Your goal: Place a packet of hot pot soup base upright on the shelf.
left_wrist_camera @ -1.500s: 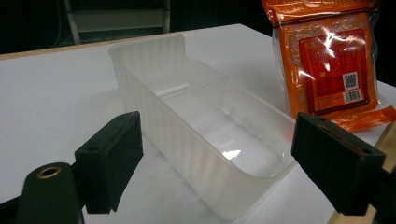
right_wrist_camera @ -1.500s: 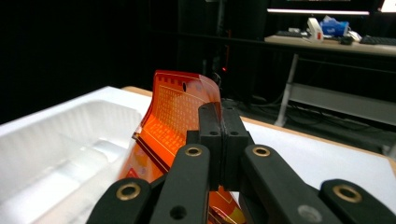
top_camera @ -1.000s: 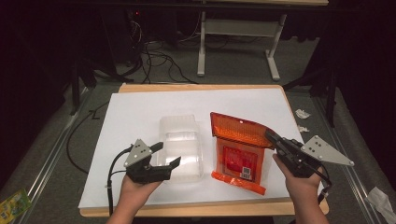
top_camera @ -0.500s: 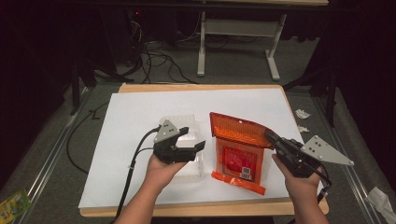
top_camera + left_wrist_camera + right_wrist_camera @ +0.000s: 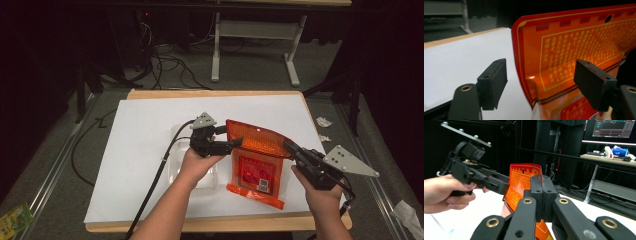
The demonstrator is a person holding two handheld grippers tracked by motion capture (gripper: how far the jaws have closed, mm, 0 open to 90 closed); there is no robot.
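An orange-red foil packet (image 5: 257, 150) with yellow print is held up off the white sheet, its lower end resting on it. My right gripper (image 5: 289, 146) is shut on the packet's top right corner; in the right gripper view the jaws (image 5: 542, 187) meet on the packet (image 5: 520, 182). My left gripper (image 5: 231, 137) is at the top left corner. In the left gripper view the packet's (image 5: 579, 50) edge stands between the pads (image 5: 495, 80), which do not touch it. The left jaws have just been closing and remain open.
A clear plastic container (image 5: 176, 136) lies on the white sheet (image 5: 145, 125) under my left hand. The sheet covers a wooden table (image 5: 215, 94). Cables and a desk frame (image 5: 250, 30) are on the floor behind, with scraps of paper (image 5: 324, 122) at the right.
My left hand has moved right and away from the sheet's front, over the clear container to the packet's top left corner. The right gripper and packet have stayed put.
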